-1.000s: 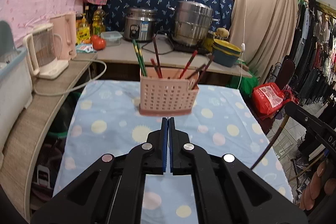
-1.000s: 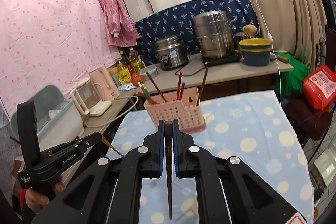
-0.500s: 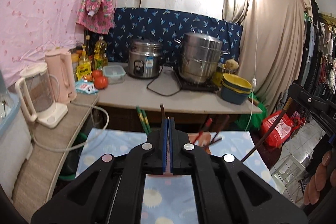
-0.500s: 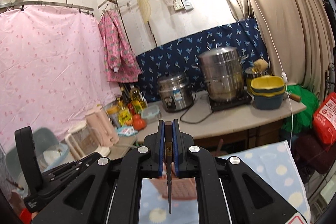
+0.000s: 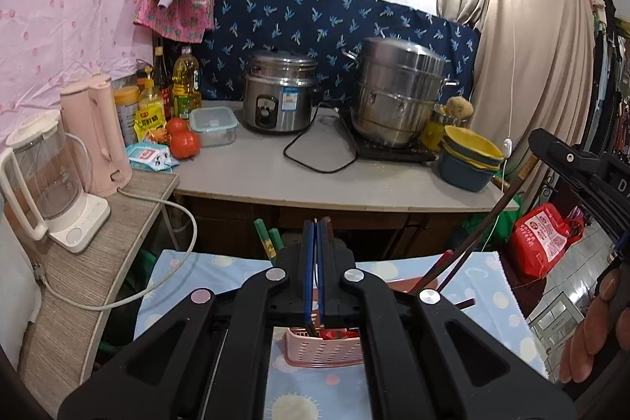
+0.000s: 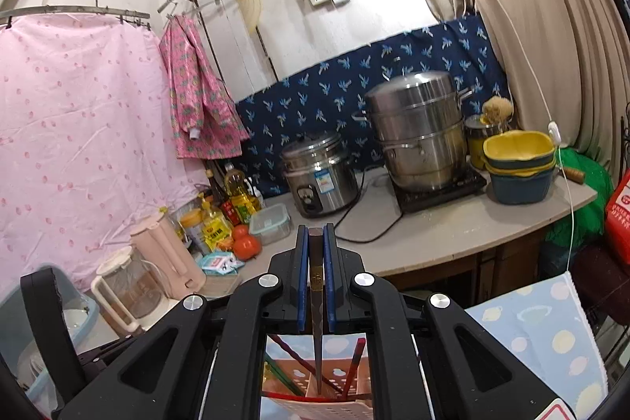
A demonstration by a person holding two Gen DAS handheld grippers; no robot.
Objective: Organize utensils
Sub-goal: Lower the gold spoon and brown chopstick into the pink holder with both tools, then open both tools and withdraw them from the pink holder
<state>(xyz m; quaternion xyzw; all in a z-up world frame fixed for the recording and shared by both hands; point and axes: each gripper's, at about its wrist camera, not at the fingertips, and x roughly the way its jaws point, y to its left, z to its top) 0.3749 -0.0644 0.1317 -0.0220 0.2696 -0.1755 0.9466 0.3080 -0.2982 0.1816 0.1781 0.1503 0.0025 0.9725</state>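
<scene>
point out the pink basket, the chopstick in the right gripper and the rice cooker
pink basket [image 5: 323, 351]: left wrist view, front wall
chopstick [image 6: 316, 286]: right wrist view, shaft between the pads
rice cooker [image 5: 281, 93]: left wrist view, steel side

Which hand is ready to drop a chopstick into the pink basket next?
Probably the right. The right gripper is shut on a dark chopstick whose tip hangs just over the pink basket. The left gripper is shut with nothing visibly between its pads.

Utensil basket [image 5: 323, 349] on table [image 5: 488, 306], counter [image 5: 299, 176] behind, kettles [image 5: 94, 136] left.
</scene>
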